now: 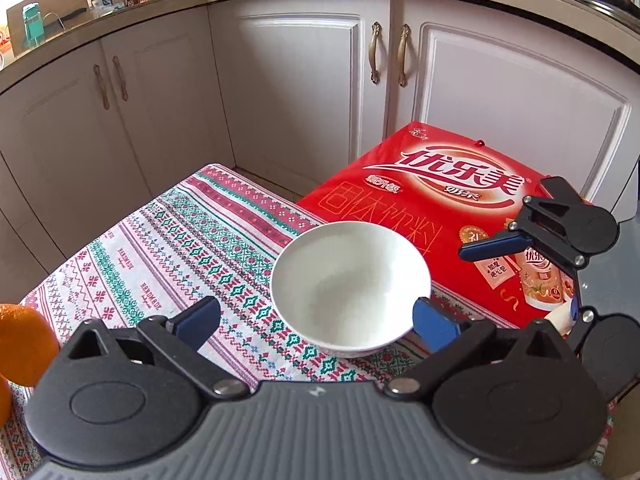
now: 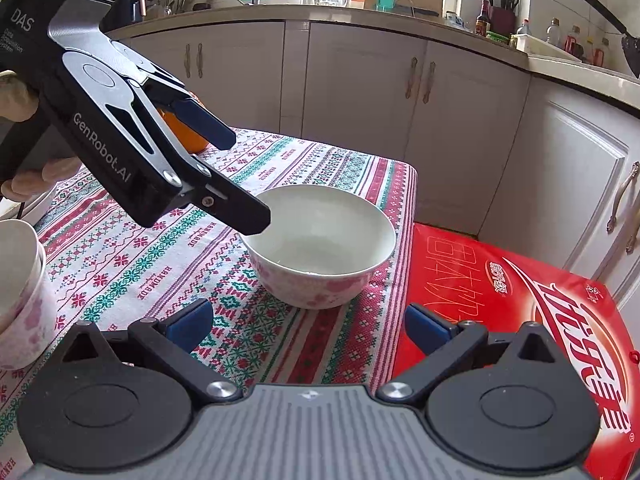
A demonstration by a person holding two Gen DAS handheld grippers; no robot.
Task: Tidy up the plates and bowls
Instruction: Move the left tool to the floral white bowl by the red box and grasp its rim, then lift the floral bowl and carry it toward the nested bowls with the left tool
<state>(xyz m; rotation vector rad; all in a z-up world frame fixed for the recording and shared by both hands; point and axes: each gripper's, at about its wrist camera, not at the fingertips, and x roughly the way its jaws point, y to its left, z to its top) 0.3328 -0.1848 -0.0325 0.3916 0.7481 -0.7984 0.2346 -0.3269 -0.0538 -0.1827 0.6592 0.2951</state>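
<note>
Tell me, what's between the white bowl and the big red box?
Nothing: only patterned tablecloth separates the bowl from the red box, seen in the right wrist view.

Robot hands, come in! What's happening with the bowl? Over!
Left gripper open, over white pink-flowered ceramic bowl. Right gripper open, empty. Bowl upright on patterned tablecloth. Nothing blocking.

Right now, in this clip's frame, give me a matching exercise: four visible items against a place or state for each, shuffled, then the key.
Items
1. bowl
2. red box
3. orange
4. left gripper

Places or states
A. beside the table, below its edge
B. open, fingers either side of the bowl
C. empty, upright on the tablecloth near its corner
D. at the left edge of the left wrist view

Pairs: 1-C, 2-A, 3-D, 4-B
</note>
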